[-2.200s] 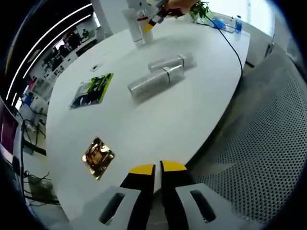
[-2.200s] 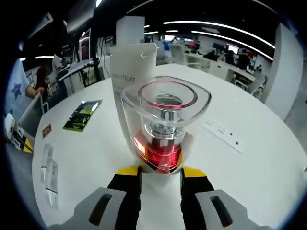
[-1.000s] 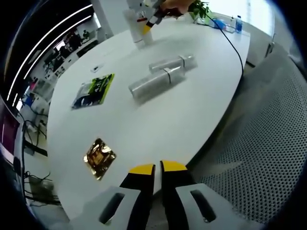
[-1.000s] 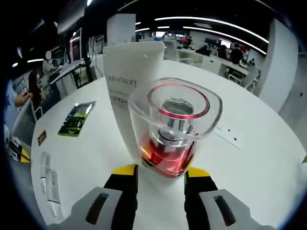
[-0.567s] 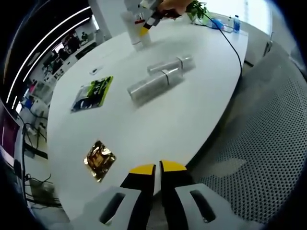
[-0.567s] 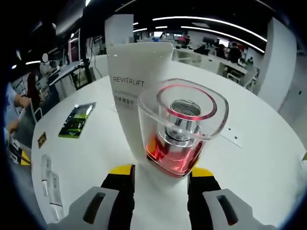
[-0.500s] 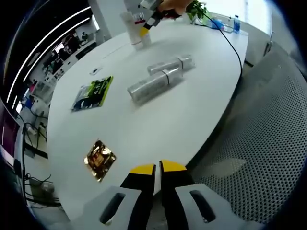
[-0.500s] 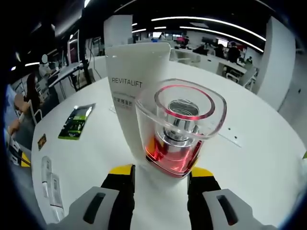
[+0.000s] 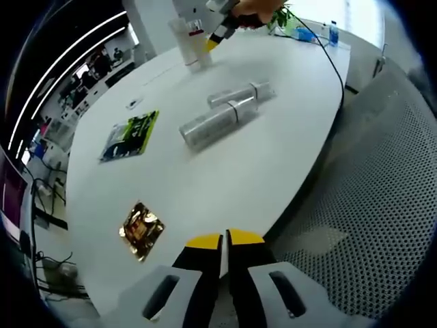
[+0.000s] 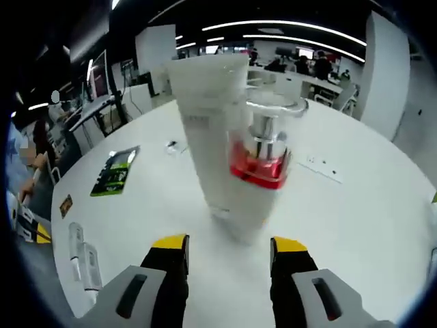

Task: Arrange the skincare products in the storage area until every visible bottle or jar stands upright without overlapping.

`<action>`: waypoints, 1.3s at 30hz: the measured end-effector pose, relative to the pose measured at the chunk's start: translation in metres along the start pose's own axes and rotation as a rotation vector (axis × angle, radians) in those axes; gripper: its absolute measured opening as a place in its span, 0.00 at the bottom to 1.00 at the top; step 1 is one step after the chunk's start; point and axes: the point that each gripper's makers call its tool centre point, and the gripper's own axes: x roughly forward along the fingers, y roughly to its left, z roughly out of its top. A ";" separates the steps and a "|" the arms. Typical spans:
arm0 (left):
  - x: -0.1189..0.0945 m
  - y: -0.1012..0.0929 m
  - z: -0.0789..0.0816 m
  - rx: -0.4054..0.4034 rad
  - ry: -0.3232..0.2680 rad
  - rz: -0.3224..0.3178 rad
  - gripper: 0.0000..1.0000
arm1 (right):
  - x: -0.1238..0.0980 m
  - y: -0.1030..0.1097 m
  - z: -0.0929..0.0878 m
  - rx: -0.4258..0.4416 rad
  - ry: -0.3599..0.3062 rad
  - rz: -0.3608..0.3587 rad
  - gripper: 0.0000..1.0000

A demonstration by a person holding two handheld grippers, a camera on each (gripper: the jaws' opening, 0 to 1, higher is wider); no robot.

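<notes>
Landmark = the white table (image 9: 225,171).

L gripper (image 9: 224,240) hangs off the table's near edge, jaws pressed together, nothing btwn them. Just inside that edge: a gold foil sachet (image 9: 139,229). Further in, a green sachet (image 9: 129,134). Mid-table, two silver-capped bottles (image 9: 222,117) lie on their sides, side by side and touching or nearly so; can't tell which. At the far end of the table, a white tube (image 9: 185,42) stands upright w/ the red pump bottle (image 9: 199,41) just beside it, and the R gripper (image 9: 216,38) near them, held by a hand.

R gripper (image 10: 231,244) view: jaws spread wide, gripping nothing. Straight ahead on the table, red pump bottle (image 10: 263,164) stands upright w/ clear cap, white tube (image 10: 213,140) upright right behind it, the two touching or nearly so. Motion blur, so exact contact unclear. The lying bottles (image 10: 83,263) show at the table's edge on this view's left.

Step in hand, by my read: red bottle is set down and released next to the tube. Prob. next: go for the two lying bottles. That calls for a grip across one bottle's body, tipping it onto its base, placing it apart from the others. Round bodies may roll.
</notes>
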 end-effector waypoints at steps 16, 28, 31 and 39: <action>-0.003 -0.002 0.008 0.028 -0.037 0.001 0.04 | -0.047 0.155 -0.090 -0.273 0.071 0.270 0.39; -0.002 -0.010 0.012 0.052 -0.043 -0.020 0.11 | -0.019 0.180 -0.108 -0.448 0.206 0.260 0.31; -0.002 -0.010 0.013 0.049 -0.051 -0.023 0.11 | -0.019 0.181 -0.112 -0.488 0.237 0.260 0.21; -0.006 -0.006 0.019 0.033 -0.095 -0.018 0.07 | -0.024 0.171 -0.113 -0.470 0.249 0.184 0.11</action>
